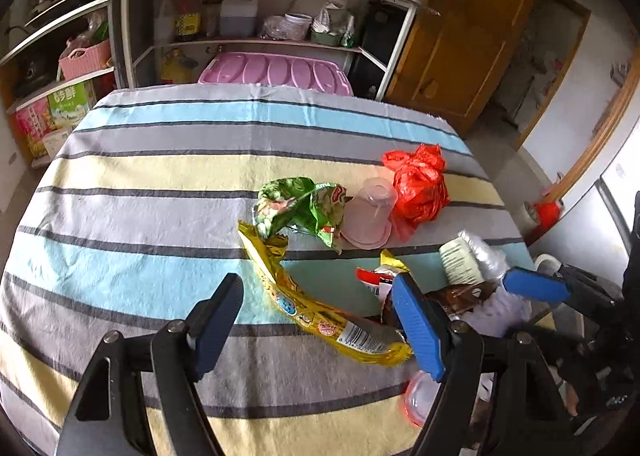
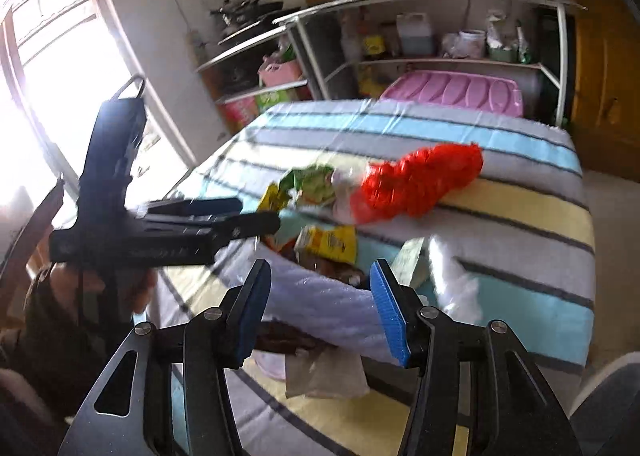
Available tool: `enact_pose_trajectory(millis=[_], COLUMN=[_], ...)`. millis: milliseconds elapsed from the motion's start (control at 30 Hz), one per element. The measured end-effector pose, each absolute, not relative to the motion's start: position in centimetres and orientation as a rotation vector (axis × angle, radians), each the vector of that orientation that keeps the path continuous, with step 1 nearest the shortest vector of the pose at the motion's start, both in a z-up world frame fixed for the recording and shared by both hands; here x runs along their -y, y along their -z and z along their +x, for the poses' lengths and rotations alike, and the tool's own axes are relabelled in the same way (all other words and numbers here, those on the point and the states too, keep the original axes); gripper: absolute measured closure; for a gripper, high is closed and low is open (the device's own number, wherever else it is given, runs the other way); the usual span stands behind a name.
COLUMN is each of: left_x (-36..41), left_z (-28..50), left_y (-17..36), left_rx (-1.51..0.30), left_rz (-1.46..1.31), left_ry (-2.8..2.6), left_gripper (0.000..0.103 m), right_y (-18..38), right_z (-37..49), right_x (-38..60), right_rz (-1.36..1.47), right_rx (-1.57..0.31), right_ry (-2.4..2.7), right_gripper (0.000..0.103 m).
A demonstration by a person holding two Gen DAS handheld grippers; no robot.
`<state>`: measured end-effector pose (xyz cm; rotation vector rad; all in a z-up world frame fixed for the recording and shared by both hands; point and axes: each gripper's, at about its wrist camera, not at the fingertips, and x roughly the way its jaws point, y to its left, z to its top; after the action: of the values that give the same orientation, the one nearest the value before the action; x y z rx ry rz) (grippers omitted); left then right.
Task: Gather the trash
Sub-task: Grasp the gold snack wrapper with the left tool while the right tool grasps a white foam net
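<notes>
Left wrist view
Table: a striped cloth (image 1: 160,184) covers it.
Left gripper (image 1: 320,316): its jaws are spread wide, low over the near part of the cloth, with nothing pinched.
Yellow wrapper (image 1: 320,316): it lies flat between the spread jaws.
Green bag (image 1: 304,204): crumpled, past the yellow wrapper, touching the pink cup (image 1: 370,218).
Red bag (image 1: 418,184): just right of the cup.
Paper cup (image 1: 460,262): on its side at the right, near more scraps.
Right gripper (image 1: 536,288): it reaches in from the right edge.

Right wrist view
Right gripper (image 2: 316,312): its jaws are spread over a pale lilac cloth (image 2: 320,304); the pads do not press it.
Left gripper (image 2: 248,216): at the left, a hand (image 2: 100,288) holds it.
Trash: the red bag (image 2: 420,184) is far and blurry, with the green bag (image 2: 312,180) to its left.
</notes>
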<state>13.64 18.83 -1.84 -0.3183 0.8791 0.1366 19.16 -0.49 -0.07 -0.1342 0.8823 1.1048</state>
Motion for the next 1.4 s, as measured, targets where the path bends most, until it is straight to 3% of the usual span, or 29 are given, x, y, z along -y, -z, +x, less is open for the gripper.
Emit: enact_pose_trajectory(millis=[600, 667, 733, 933, 1067, 1100, 1300, 1400], left_x=[-18.9, -19.0, -19.3, -19.9, -19.5, -19.4, -19.3, -19.1], left_z=[13.8, 13.7, 13.6, 13.2, 12.8, 12.7, 12.2, 12.0], left_y=[4.0, 4.0, 4.0, 3.9, 3.9, 3.9, 3.9, 3.9], left_rx=[-0.931, -0.925, -0.920, -0.906, -0.904, -0.904, -0.907, -0.896], left_rz=[-0.321, -0.324, -0.327, -0.361, -0.330, -0.322, -0.308, -0.317], left_ry=[-0.175, -0.189, -0.201, -0.194, -0.203, -0.203, -0.204, -0.189], left_gripper=[0.028, 0.035, 0.044, 0.067, 0.074, 0.075, 0.076, 0.083], right_y=[0.6, 0.7, 0.7, 0.8, 0.5, 0.5, 0.0, -0.2], right_z=[16.7, 16.6, 16.5, 16.2, 16.0, 15.9, 15.6, 15.6], right_x=[1.1, 1.3, 1.3, 2.0, 2.4, 2.2, 2.9, 3.4], right_rz=[-0.295, -0.293, -0.302, -0.283, -0.258, -0.263, -0.228, -0.199], right_rx=[-0.854, -0.857, -0.847, -0.843, -0.832, -0.826, -0.797, -0.791], right_ry=[-1.051, -1.037, -1.018, -0.974, -0.953, -0.940, -0.887, -0.880], right_gripper=[0.045, 0.048, 0.062, 0.074, 0.084, 0.092, 0.093, 0.093])
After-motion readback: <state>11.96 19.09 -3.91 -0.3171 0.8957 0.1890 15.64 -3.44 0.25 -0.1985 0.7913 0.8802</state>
